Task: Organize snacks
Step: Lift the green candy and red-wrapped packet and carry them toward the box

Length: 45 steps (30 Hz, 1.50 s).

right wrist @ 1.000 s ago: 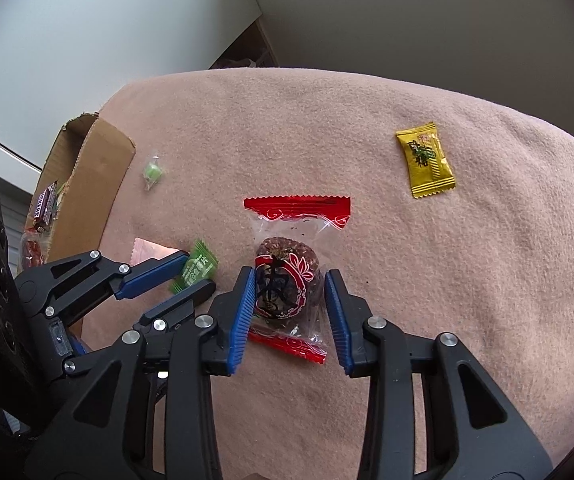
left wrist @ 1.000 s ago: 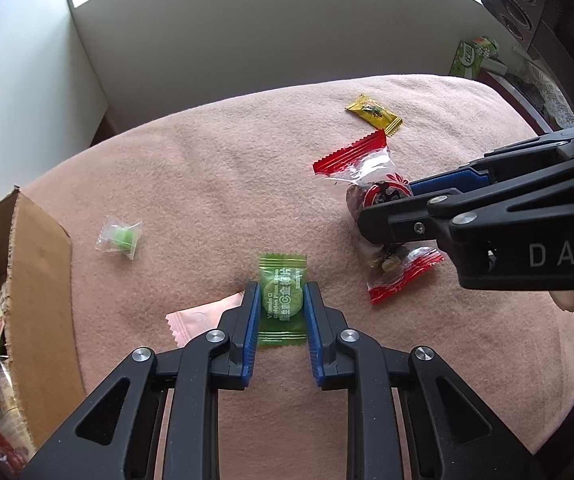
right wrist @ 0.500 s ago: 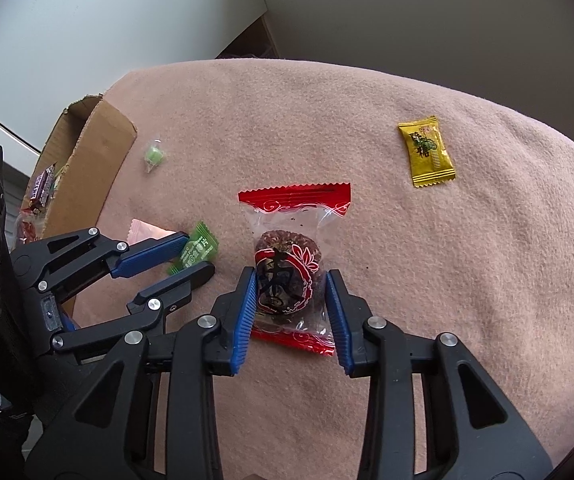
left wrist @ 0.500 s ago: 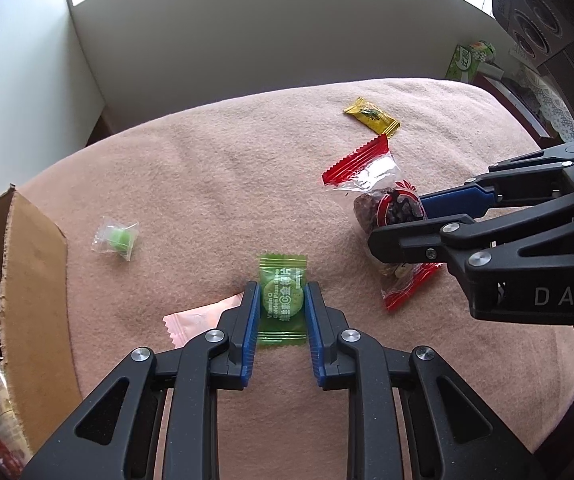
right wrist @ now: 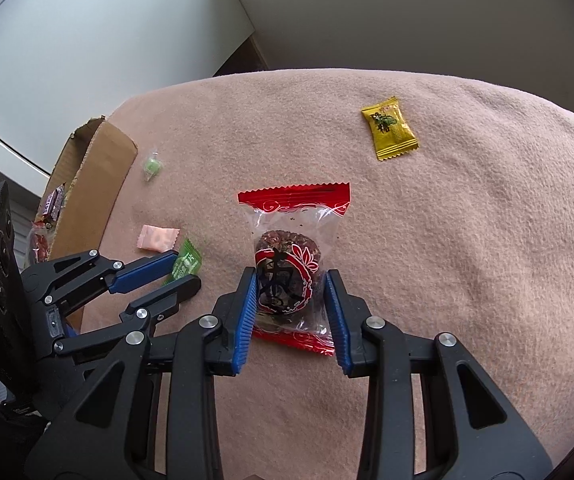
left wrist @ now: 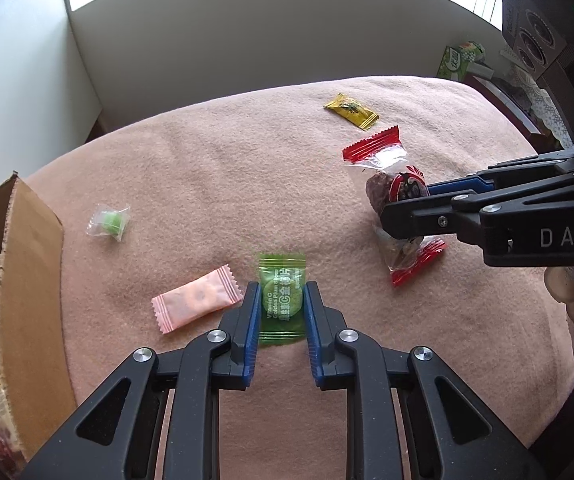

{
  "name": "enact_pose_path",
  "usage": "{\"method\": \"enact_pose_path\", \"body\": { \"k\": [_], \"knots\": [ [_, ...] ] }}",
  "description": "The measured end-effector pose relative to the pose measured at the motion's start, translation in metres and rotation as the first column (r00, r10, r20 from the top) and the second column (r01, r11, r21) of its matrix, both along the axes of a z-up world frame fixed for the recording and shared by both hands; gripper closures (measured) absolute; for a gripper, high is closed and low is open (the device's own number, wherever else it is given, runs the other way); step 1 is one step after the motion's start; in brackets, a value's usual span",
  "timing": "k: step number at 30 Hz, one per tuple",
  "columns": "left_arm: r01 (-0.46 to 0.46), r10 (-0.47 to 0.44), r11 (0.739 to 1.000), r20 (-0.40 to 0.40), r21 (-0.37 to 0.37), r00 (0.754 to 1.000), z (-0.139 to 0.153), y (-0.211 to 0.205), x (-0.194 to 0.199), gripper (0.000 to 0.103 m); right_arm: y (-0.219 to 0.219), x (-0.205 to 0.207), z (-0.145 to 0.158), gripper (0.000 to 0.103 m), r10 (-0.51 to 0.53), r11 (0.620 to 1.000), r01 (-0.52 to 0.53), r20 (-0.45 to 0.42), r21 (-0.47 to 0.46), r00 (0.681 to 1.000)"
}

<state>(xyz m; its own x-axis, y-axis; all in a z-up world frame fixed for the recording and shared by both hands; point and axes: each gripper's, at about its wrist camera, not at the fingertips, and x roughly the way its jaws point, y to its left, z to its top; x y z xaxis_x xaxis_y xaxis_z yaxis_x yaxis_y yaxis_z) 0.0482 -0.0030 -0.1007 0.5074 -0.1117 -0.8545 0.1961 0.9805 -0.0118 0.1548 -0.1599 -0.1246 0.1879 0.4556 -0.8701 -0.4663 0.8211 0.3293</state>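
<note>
My left gripper [left wrist: 281, 300] is shut on a green candy packet [left wrist: 281, 294], held just above the pink blanket [left wrist: 207, 184]. It also shows in the right wrist view [right wrist: 187, 260]. My right gripper [right wrist: 290, 292] is shut on a red-edged clear snack packet [right wrist: 289, 248] with a dark round cake inside, lifted off the blanket; it also shows in the left wrist view [left wrist: 391, 188]. A pink candy [left wrist: 197, 298], a small clear-wrapped green candy [left wrist: 109, 221] and a yellow candy [left wrist: 351, 111] lie on the blanket.
An open cardboard box [left wrist: 27, 264] with several snacks inside stands at the left edge of the blanket; it also shows in the right wrist view [right wrist: 91, 184]. White walls rise behind. A green box [left wrist: 457, 60] and clutter sit at the far right.
Both grippers have risen with their packets. The pink candy, half hidden under the left gripper before, is in full view now. The red packet hangs off the blanket.
</note>
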Motion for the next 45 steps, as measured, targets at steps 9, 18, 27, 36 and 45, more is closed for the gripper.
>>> {"method": "enact_pose_path", "body": {
  "k": [9,18,27,36,45],
  "knots": [
    [0.018,-0.016,0.998,0.033,-0.062,0.999,0.012,0.003,-0.028,0.084,-0.024,-0.015,-0.002,0.068,-0.052,0.998,0.051,0.021,0.033,0.998],
    [0.019,-0.013,0.997,0.082,-0.070,0.997,0.032,0.012,-0.060,0.084,-0.028,-0.042,0.018,0.068,-0.040,0.997,0.036,0.073,0.063,0.996],
    [-0.016,0.023,0.998,0.125,-0.056,0.992,0.052,0.037,-0.083,0.084,-0.007,-0.063,0.049,0.068,0.013,0.996,-0.025,0.126,0.089,0.992],
    [-0.051,0.061,0.997,0.169,-0.063,0.984,0.067,0.067,-0.096,0.084,0.034,-0.071,0.071,0.068,0.068,0.993,-0.083,0.162,0.088,0.985],
    [-0.149,0.167,0.984,0.218,-0.095,0.962,0.083,0.126,-0.106,0.084,0.088,-0.070,0.092,0.068,0.119,0.985,-0.140,0.187,0.101,0.975]
  ]
}}
